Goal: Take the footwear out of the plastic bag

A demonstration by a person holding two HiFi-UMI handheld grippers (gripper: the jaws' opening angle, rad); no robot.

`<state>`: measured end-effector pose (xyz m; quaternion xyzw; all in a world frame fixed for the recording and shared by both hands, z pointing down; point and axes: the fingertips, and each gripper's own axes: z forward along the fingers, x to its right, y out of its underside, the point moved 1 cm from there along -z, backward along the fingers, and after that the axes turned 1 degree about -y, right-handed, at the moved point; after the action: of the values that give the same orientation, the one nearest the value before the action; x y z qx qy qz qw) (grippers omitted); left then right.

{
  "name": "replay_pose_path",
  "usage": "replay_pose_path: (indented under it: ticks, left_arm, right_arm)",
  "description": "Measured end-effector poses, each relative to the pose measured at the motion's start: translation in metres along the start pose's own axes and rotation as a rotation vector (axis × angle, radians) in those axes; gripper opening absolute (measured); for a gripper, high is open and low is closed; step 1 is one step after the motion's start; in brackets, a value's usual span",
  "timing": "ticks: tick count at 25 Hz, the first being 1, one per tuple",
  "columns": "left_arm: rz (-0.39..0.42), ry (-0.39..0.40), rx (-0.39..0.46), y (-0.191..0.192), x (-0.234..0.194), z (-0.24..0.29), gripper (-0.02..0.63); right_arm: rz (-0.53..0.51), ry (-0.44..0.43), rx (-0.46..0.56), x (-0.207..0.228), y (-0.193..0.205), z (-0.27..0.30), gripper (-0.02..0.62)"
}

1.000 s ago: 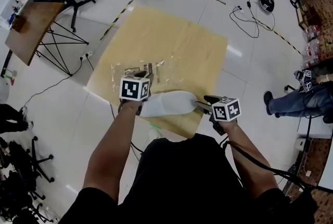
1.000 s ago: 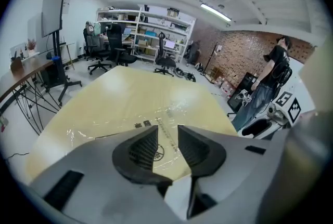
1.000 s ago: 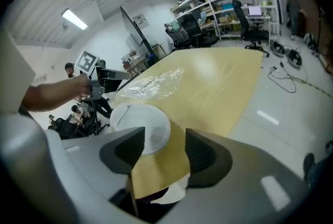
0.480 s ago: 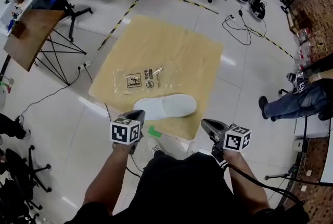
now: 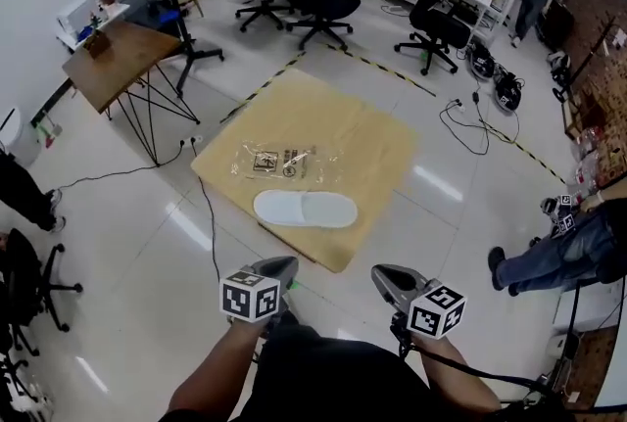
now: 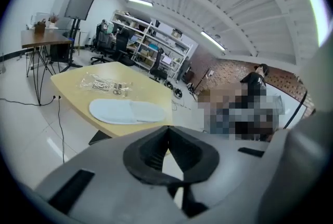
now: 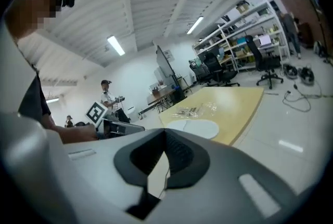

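The left gripper has its jaws clenched together on nothing, and the right gripper is closed and empty too (both are held low, close to the person's body). Ahead, on the tan floor mat, the white slipper lies outside the clear plastic bag, which lies flat just beyond it.
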<state>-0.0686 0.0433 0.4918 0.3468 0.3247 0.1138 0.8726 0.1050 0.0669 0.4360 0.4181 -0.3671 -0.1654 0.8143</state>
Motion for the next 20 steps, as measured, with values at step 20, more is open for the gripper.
replay_pose_path:
  ticks: [20]
  left_arm:
    - [-0.034,-0.126,0.025,0.103,0.096,-0.085,0.006]
  right_arm:
    - [-0.056,-0.022,0.004,-0.055,0.069,-0.1,0.0]
